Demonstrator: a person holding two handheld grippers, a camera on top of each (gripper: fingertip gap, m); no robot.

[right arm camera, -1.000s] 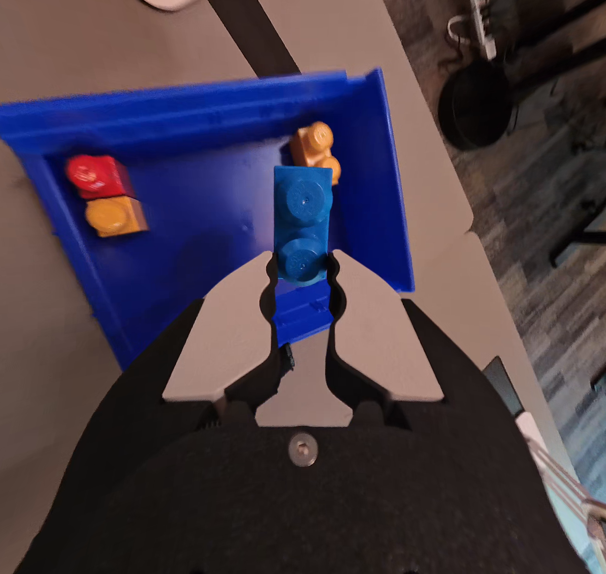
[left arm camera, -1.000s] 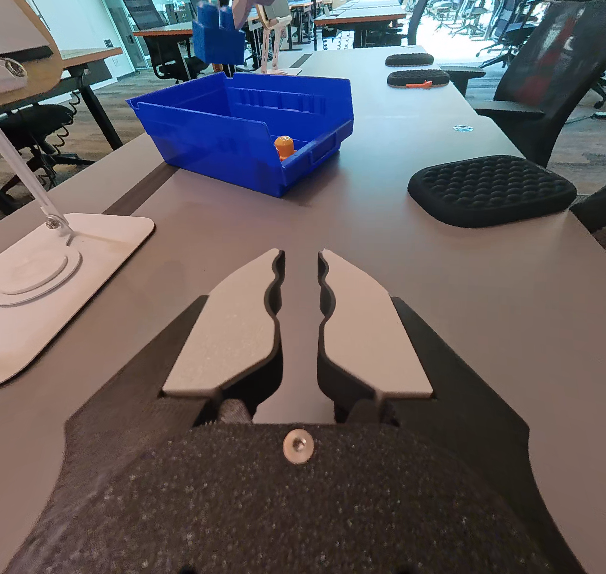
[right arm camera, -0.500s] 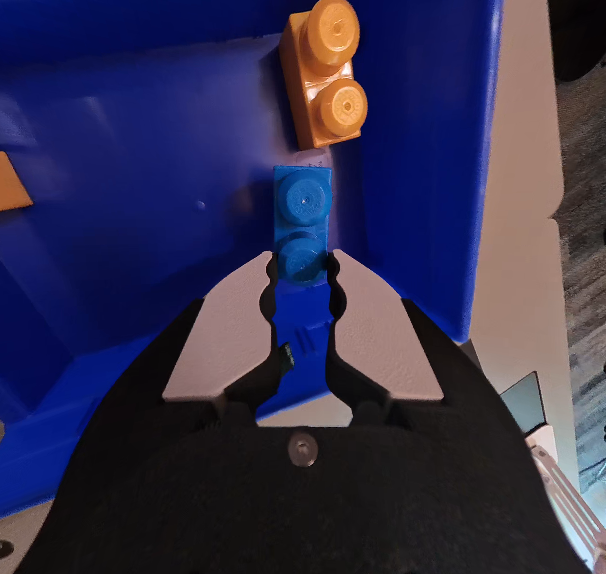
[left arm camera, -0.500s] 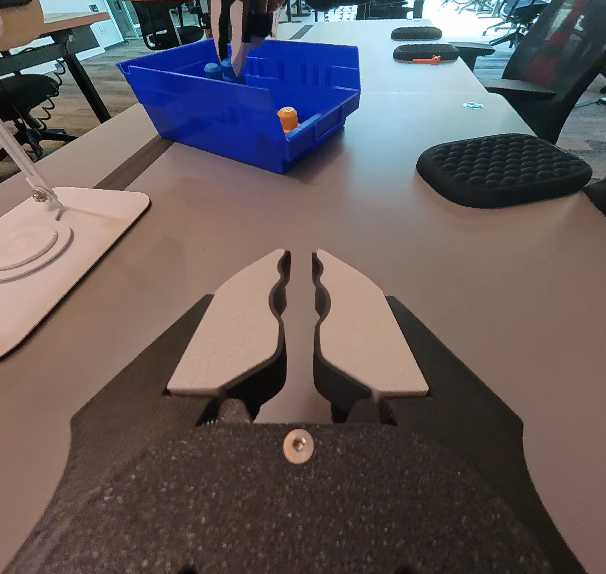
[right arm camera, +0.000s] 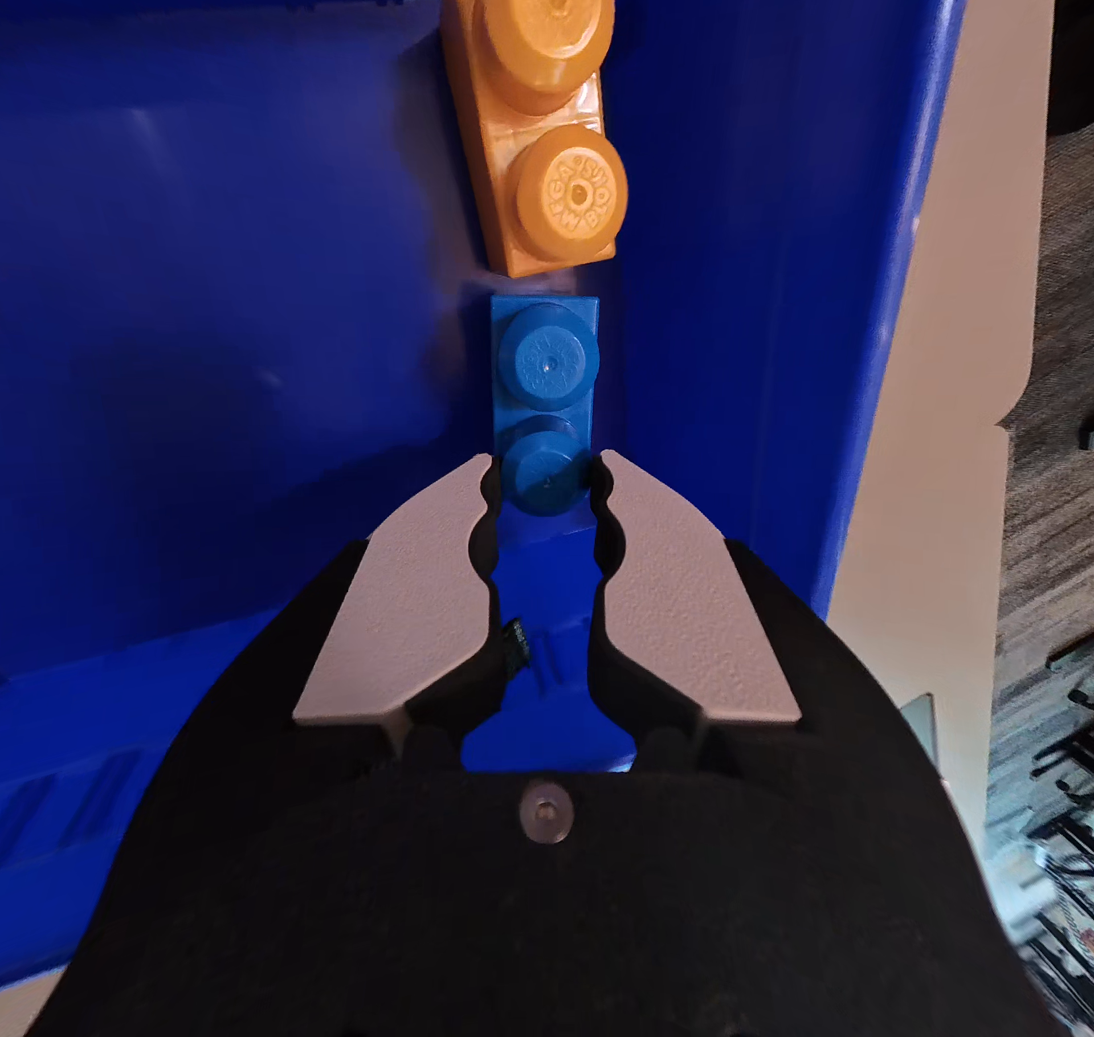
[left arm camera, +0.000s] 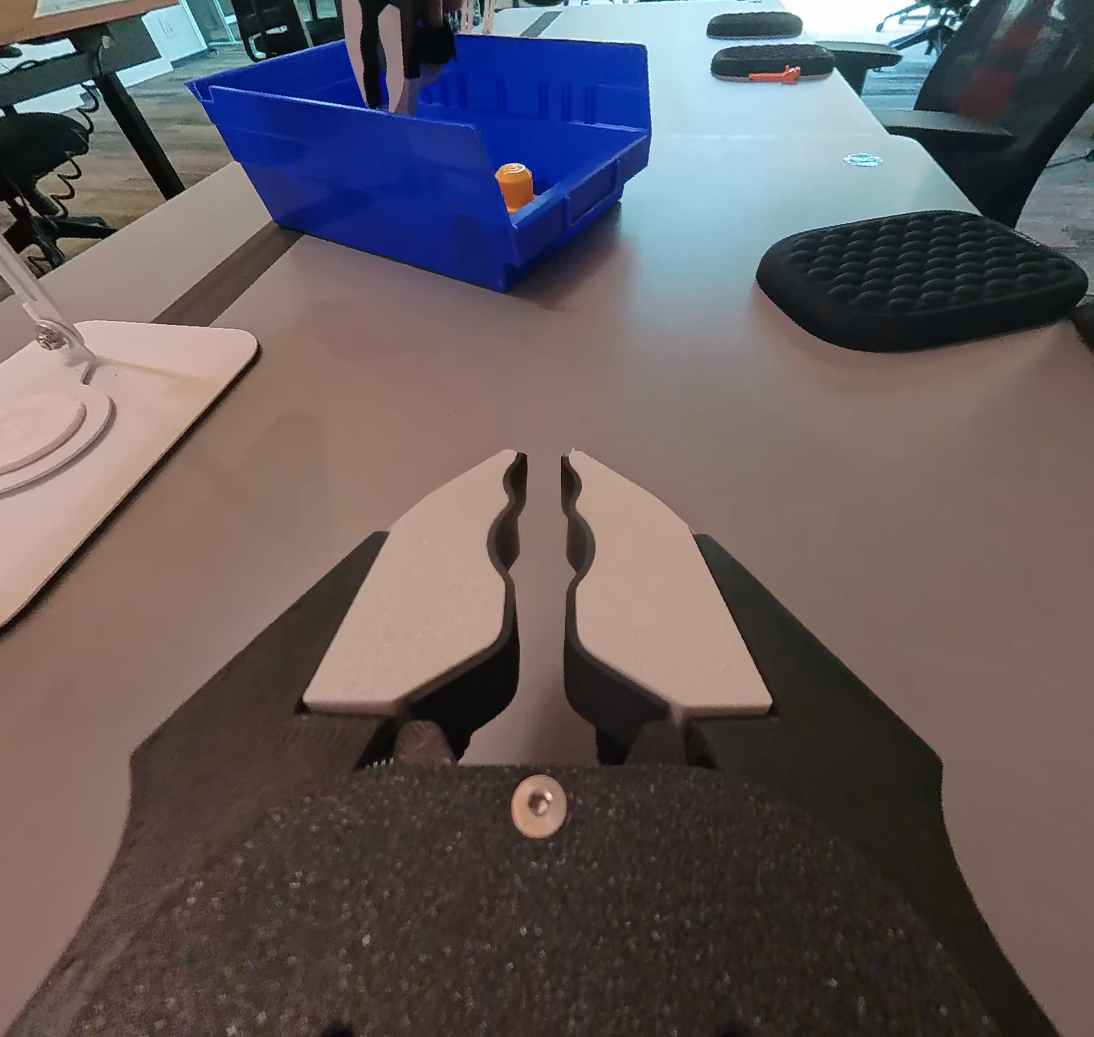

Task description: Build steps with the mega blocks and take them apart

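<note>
I find the blue block (right arm camera: 543, 410), a two-stud piece, down inside the blue bin (right arm camera: 237, 357) near its right wall, studs facing my right wrist camera. My right gripper (right arm camera: 544, 476) is pinching it: the fingertips (right arm camera: 473, 476) press on either side of the nearer stud. Whether the block rests on the bin floor I cannot tell. Just beyond it, almost touching its far end, lies an orange block (right arm camera: 541, 120), also two-stud and slightly skewed.

My left gripper (left arm camera: 543, 461) sits low over the grey table (left arm camera: 681, 405), well short of the bin, holding nothing, with a narrow gap between its jaws. From that view the right gripper reaches down into the bin's far left corner. A black dimpled pad (left arm camera: 923, 277) lies to the right, a white stand base (left arm camera: 100, 416) to the left.
</note>
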